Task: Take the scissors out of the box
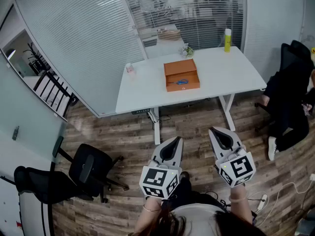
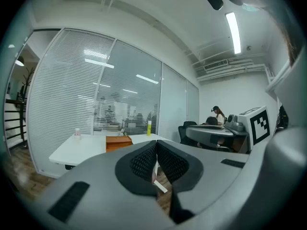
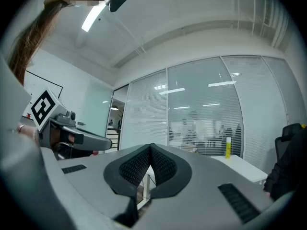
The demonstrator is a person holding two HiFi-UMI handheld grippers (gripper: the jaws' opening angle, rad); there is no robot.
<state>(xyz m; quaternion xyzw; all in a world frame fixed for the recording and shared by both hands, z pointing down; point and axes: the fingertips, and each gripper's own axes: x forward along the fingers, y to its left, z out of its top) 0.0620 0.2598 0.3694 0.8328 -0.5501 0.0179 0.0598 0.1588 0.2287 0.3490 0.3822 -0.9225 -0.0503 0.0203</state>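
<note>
An open orange box (image 1: 181, 74) stands on the white table (image 1: 142, 90) far ahead, with blue-handled scissors (image 1: 182, 82) lying inside it. My left gripper (image 1: 175, 138) and right gripper (image 1: 212, 130) are held level over the wooden floor, well short of the table, both shut with nothing between the pads. The left gripper view looks past the closed left gripper (image 2: 156, 143) to the box (image 2: 117, 143) on the distant table. In the right gripper view the right gripper (image 3: 150, 146) is closed too; the box is hidden there.
On the table stand a yellow bottle (image 1: 227, 40), a small cup (image 1: 130, 69) and a little plant (image 1: 187, 50). Black office chairs (image 1: 83, 168) sit at the lower left. A person in dark clothes (image 1: 290, 97) sits at the right. Glass walls with blinds lie behind the table.
</note>
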